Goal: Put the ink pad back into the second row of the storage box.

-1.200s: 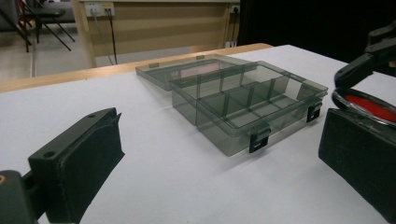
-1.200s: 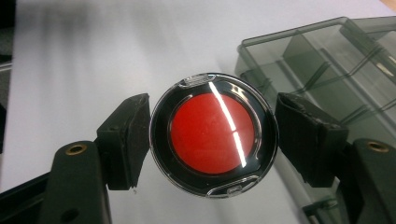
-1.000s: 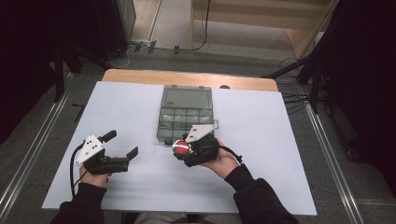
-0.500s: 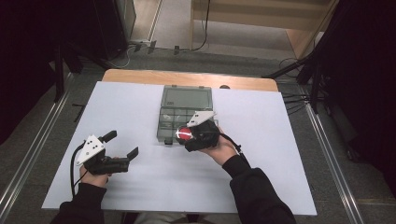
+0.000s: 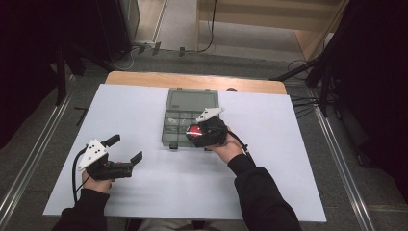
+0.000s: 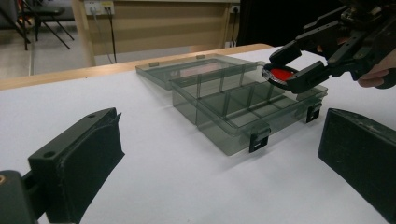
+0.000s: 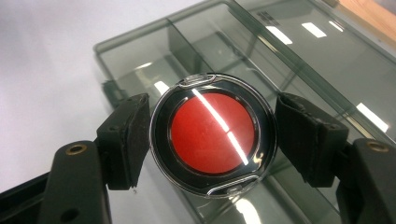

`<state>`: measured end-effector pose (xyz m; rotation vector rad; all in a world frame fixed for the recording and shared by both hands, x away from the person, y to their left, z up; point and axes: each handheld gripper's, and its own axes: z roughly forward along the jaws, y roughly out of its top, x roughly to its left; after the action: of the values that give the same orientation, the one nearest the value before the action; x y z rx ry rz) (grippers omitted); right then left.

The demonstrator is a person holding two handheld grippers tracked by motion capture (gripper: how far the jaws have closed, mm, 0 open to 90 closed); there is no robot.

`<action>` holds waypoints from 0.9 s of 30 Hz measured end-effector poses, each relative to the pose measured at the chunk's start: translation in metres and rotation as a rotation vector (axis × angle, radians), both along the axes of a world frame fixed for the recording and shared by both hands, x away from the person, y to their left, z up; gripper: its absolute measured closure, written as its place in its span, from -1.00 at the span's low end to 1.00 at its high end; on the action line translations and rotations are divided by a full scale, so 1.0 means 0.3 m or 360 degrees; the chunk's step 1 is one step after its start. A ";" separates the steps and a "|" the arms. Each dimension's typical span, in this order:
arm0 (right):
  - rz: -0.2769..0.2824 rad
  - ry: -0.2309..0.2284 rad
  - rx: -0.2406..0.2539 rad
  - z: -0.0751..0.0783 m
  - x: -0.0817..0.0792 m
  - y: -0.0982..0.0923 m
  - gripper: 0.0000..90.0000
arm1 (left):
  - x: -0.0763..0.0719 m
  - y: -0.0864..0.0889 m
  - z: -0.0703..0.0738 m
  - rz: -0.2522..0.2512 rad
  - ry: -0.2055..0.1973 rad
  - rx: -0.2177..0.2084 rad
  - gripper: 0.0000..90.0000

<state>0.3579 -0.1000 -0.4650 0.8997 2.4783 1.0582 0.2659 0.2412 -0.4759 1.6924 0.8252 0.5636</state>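
White sheet [image 5: 144,115] spread over a wooden tabletop [image 5: 192,80], dark curtains to both sides of the frame, grey floor beyond. At centre, a smoky clear compartment box [image 5: 185,122], lid laid open flat toward the top of the frame, dividers visible in the tray, two black latches on its near edge in the left gripper view. Right hand [image 5: 226,147] reaching in from lower centre, sleeve black, wrist angled toward upper left, right gripper [image 5: 195,131] poised over the lower right part of the box tray. Clamped between its fingers [image 7: 125,137], a round clear-rimmed case with a red disc [image 7: 213,133], held by its edges, flat face toward the camera, hanging above the compartments and not touching the box. Left hand [image 5: 98,180] resting at lower left of the frame, well apart from the box, left gripper [image 5: 126,150] pointing right, fingers [image 6: 81,158] spread wide, holding nothing.
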 end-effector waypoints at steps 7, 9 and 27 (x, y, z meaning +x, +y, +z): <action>-0.0055 0.0047 -0.0028 -0.020 0.020 -0.008 -0.31 | 0.001 0.000 -0.001 0.0001 0.0006 -0.0008 -1.00; -0.0051 0.0042 -0.0028 -0.023 0.025 -0.008 -0.31 | 0.001 0.000 -0.001 -0.0002 0.0010 -0.0001 -1.00; -0.0185 0.0049 0.0101 0.015 -0.024 -0.084 -1.00 | 0.005 -0.001 -0.003 -0.0007 0.0015 -0.0006 -1.00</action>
<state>0.3508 -0.1251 -0.4606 1.0726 2.3964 1.0966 0.2674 0.2409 -0.4768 1.6944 0.8285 0.5511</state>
